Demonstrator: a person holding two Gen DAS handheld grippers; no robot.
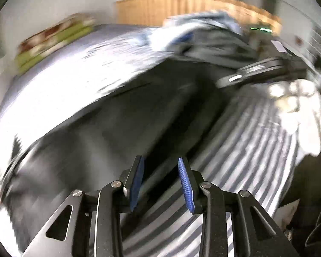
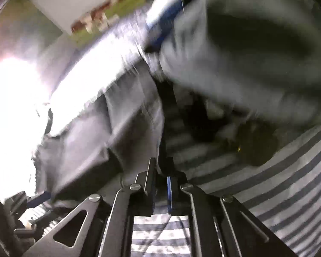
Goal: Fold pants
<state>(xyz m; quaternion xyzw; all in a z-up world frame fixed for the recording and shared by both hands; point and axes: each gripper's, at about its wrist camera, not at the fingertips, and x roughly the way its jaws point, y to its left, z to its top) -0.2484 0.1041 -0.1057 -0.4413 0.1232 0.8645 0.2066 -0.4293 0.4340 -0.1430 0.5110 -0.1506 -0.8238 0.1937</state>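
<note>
Dark grey pants (image 1: 139,111) lie stretched across a striped bed sheet (image 1: 246,139); the picture is blurred. My left gripper (image 1: 160,159) hovers above the near edge of the pants, open, with nothing between its blue pads. In the right wrist view the pants (image 2: 117,124) hang in folds, and their edge runs down into my right gripper (image 2: 161,162). Its jaws stand almost together, shut on that edge of fabric. In the left wrist view the right gripper's black body (image 1: 256,70) shows at the far right, above the other end of the pants.
A heap of blue and grey clothes (image 1: 203,32) lies at the back of the bed, looming close in the right wrist view (image 2: 246,42). A green and red folded item (image 1: 53,40) sits at the far left. A wooden headboard (image 1: 182,6) stands behind.
</note>
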